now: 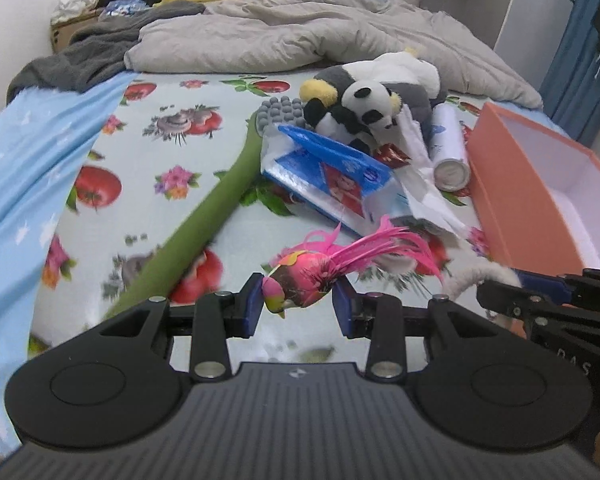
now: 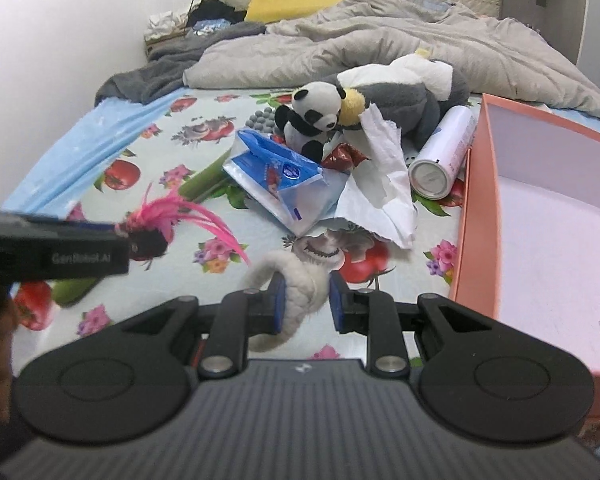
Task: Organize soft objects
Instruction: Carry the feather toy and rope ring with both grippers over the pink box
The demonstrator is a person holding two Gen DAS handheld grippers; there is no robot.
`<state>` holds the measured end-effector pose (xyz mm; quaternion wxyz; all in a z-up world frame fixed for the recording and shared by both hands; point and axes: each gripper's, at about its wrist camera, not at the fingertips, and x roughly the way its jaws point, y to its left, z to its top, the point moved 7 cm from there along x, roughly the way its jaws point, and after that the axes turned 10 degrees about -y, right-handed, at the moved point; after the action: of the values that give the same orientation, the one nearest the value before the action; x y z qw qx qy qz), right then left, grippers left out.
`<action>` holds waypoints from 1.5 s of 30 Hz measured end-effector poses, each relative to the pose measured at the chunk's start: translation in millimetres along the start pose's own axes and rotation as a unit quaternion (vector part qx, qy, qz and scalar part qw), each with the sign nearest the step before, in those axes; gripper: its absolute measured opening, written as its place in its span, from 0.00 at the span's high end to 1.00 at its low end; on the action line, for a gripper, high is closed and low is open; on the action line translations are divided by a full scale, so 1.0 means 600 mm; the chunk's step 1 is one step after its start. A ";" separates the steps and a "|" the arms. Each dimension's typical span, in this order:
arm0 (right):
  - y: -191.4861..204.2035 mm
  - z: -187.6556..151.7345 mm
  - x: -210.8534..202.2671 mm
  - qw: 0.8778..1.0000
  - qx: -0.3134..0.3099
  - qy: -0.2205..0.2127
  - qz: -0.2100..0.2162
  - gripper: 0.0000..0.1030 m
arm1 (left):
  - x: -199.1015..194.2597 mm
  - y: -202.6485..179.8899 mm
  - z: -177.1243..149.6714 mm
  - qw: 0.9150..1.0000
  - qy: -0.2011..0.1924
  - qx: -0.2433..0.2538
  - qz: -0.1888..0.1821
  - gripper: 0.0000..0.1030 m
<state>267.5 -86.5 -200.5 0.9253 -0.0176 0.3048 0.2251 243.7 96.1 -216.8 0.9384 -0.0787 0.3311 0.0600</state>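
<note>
Only the right wrist view shows the orange box's (image 2: 540,216) bare floor at 3 o'clock; left tool (image 1: 298,306) grips a pink feathered bird (image 1: 304,276), right tool (image 2: 306,300) a white fluffy ring (image 2: 300,280)

My left gripper (image 1: 298,306) and right gripper (image 2: 306,300) show black linkages, silver screws, blue pads and ribbed grey housings.

Legible marking: "GenRobot.AI", white lettering on black side of left gripper (image 2: 118,236), right wrist view. Partial white letters "D A S" on black body of right gripper (image 1: 540,280), left wrist view. Print on blue tissue pack (image 1: 332,172) and white spray can (image 2: 440,152) too small to read.
</note>
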 end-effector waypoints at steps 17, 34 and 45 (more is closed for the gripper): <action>-0.064 0.056 -0.116 0.995 0.050 -0.083 -0.024 0.74 | -0.092 -0.074 0.052 0.997 -0.044 -0.044 -0.037 0.59; -0.183 0.179 -0.172 0.982 0.053 -0.170 -0.057 0.74 | -0.075 -0.231 0.185 0.992 -0.063 -0.014 -0.106 0.59; -0.309 0.167 -0.178 0.975 0.095 -0.162 -0.116 0.74 | 0.001 -0.376 0.194 0.987 -0.029 0.022 -0.159 0.59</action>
<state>326.3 -279.2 -77.5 0.9796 0.0719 0.1667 0.0863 352.4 -103.3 -103.5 0.9466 -0.1076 0.2886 -0.0955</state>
